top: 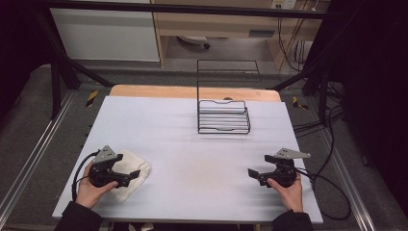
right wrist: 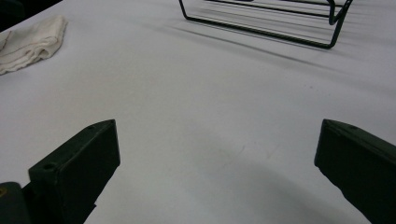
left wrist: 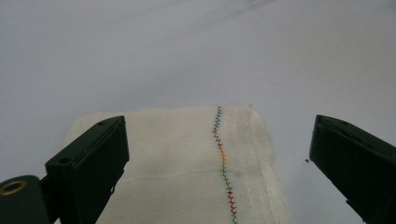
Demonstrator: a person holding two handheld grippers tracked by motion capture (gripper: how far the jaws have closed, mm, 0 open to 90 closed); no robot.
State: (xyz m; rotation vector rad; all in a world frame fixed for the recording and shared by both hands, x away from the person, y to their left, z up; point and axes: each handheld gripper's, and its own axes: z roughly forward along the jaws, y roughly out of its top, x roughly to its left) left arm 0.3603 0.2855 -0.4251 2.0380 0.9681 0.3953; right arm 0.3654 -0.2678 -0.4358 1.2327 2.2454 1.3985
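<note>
Status: early stage, nothing gripped yet. Landmark for all positions = folded cloth (top: 129, 174), cream-white, lying flat on the white table cover (top: 192, 144) at its near-left corner area.

1. My left gripper (top: 135, 174) sits directly over the cloth's near side, jaws spread wide w/ the fabric between and below them. In the left gripper view the cloth (left wrist: 196, 163) lies under the gap, its multicolour stitched seam (left wrist: 223, 163) running lengthwise; neither jaw presses on it. State: released, not grasping.

2. My right gripper (top: 252, 172) rests well to the right of the cloth, on bare cover, jaws likewise spread, nothing between them. In the right gripper view the cloth (right wrist: 30, 42) shows far off at upper left.

3. Wire rack (top: 224, 117), black, stands well beyond the cloth, toward the far-right; it holds nothing. Seen also in the right gripper view (right wrist: 261, 23).

Done, by my judgement: left gripper approx. aligned for pickup. Left to do: close on the cloth, lift, and whatever handling follows – probably involving the rack, but I can't confirm that. Cloth looks undisturbed, folds intact
</note>
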